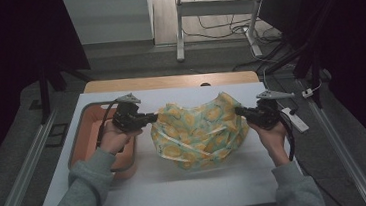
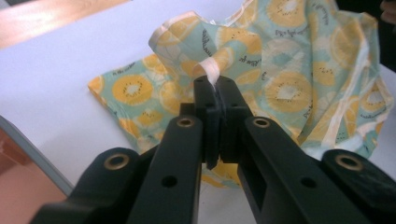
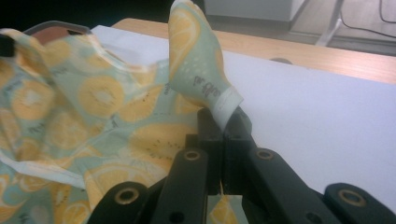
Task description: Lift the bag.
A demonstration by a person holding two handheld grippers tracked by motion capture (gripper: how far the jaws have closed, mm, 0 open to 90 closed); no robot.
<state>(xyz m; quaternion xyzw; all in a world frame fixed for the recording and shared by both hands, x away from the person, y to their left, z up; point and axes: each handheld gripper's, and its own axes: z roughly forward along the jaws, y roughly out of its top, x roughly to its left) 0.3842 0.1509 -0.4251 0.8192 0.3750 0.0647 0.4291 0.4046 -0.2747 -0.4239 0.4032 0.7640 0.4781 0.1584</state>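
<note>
A pale green cloth (image 1: 201,131) printed with yellow citrus slices hangs slack between my two grippers, its lower folds resting on the white table cover (image 1: 178,183). My left gripper (image 1: 154,117) is shut on the cloth's left edge; in the left gripper view a pale hem strip (image 2: 211,70) sticks up from the closed jaws (image 2: 215,88). My right gripper (image 1: 238,111) is shut on the right edge. In the right gripper view a cloth corner (image 3: 201,65) stands up out of the pinched jaws (image 3: 223,122).
An orange bin with a grey rim (image 1: 84,136) sits on the table's left, under my left hand. A strip of wooden tabletop (image 1: 169,81) shows behind the white cover. White desk legs and cables (image 1: 224,24) stand on the floor beyond.
</note>
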